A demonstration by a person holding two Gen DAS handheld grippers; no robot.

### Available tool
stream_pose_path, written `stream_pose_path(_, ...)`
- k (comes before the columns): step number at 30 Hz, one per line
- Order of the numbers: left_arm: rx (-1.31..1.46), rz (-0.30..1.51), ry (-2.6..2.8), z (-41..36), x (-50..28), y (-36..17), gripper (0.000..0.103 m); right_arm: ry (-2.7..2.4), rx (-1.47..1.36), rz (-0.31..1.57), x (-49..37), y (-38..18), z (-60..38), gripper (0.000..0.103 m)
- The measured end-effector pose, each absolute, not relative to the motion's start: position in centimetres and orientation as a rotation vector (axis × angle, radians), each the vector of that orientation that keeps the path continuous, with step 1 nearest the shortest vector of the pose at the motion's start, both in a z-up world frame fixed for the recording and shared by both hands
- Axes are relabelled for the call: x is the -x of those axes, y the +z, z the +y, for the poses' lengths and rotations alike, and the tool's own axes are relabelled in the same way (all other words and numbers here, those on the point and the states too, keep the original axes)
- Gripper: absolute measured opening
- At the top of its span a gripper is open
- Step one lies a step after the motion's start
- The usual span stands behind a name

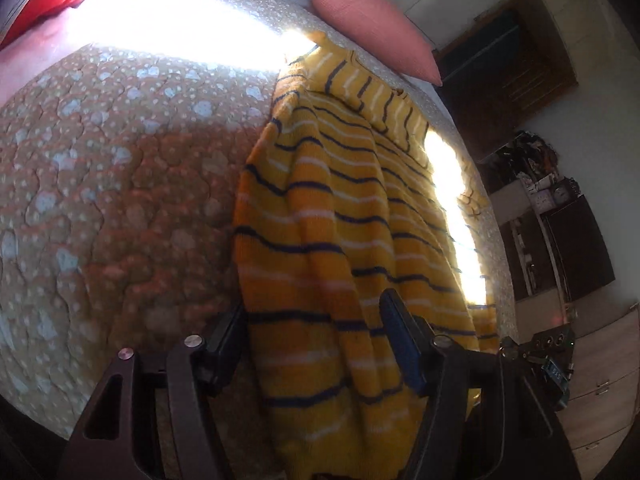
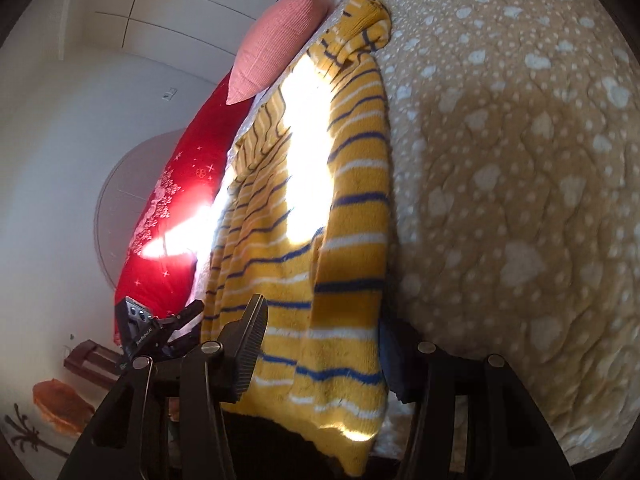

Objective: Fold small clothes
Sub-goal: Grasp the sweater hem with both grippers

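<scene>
Lying lengthwise on patterned bedspread [image 1: 120, 184]: yellow striped sweater [image 1: 340, 220], sunlit band across it. Left gripper [image 1: 316, 344] fingers spread wide, sweater hem between them. Right gripper [image 2: 320, 344] fingers likewise spread around hem. Pink pillow [image 1: 372, 24] near collar; red pillow [image 2: 168, 216] beside.

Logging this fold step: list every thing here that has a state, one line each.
Yellow striped sweater: spread lengthwise on the bed, one side folded over, hem between both tools' fingers.
Left tool: open, fingers either side of the sweater hem.
Right tool: open, fingers either side of the hem.
Pink pillow: lying at the bed's far end, beyond the sweater.
Patterned bedspread: spread, quilted, partly sunlit.
</scene>
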State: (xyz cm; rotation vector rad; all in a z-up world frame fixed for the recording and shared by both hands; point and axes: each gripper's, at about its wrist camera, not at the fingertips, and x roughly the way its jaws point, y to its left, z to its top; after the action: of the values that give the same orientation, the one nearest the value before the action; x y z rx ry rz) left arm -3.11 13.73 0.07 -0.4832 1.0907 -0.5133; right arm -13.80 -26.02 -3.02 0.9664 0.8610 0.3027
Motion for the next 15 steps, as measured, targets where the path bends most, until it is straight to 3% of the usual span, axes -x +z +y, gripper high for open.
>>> stream_pose_path(12,0.562,1.097,-0.601,12.6,8.1,0.0,0.063,0.384,-1.048,0.835,14.5,-4.4,-23.8,0.055)
stream_pose_path(15,0.556,1.101,-0.558,12.0,8.4,0.0,0.059,0.368,-1.030,0.852,14.7,-4.4,-23.5,0.049)
